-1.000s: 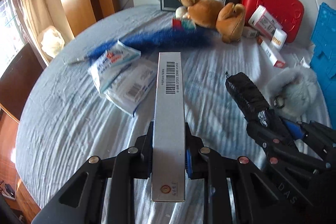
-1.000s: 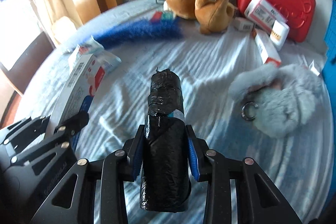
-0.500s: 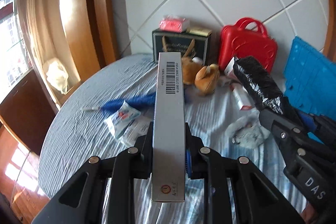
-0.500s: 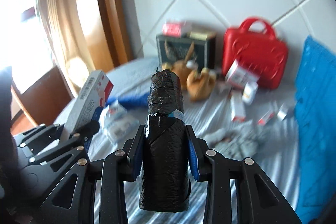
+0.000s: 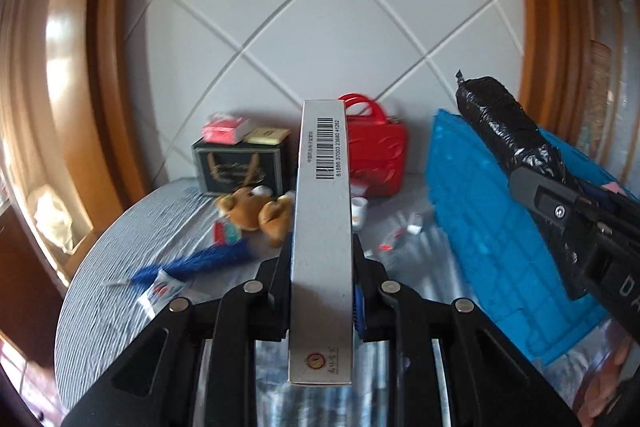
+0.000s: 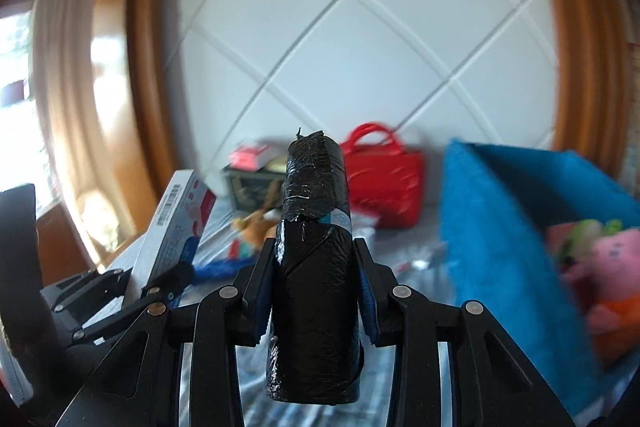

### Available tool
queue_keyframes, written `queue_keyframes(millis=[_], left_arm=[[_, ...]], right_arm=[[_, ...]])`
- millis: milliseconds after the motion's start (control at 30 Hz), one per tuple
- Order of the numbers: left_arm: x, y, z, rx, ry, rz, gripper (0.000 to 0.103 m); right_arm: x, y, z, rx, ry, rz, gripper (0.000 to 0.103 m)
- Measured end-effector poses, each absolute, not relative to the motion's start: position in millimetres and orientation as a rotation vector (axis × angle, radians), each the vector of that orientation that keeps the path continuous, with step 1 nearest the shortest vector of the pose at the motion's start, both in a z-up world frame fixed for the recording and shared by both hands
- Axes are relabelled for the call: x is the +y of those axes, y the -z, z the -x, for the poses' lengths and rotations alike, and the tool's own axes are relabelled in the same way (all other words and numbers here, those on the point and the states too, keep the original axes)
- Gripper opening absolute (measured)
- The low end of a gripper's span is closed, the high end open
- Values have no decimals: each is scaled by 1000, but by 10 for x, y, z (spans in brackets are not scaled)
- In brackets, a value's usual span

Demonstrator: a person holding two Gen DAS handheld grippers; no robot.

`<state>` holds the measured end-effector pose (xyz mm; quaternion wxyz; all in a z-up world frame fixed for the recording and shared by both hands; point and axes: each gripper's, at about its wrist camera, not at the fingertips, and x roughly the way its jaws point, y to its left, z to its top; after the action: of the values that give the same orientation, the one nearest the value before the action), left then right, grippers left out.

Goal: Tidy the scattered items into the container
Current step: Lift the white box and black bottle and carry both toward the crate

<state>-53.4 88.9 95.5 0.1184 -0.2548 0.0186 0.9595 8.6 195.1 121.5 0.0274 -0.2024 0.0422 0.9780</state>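
Left gripper [image 5: 322, 291]: I have it clamped on the long grey cardboard box [image 5: 322, 227], narrow edge up, for carrying.
Right gripper [image 6: 316, 287]: clamped around the black plastic-wrapped roll [image 6: 314, 267].
Blue fabric bin [image 6: 500, 227]: at my right, open, soft toys inside; both loads look bound there.
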Motion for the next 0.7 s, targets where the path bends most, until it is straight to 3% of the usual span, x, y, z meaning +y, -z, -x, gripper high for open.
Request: queue_keyframes(millis=[367, 700], left_arm=[[3081, -1181, 208, 113, -2621, 593, 22], [4574, -791, 422, 237, -2589, 950, 22]], right_arm=[[3850, -1378, -905, 180, -2833, 502, 35], [5424, -1211, -1154, 209, -2783, 595, 35]])
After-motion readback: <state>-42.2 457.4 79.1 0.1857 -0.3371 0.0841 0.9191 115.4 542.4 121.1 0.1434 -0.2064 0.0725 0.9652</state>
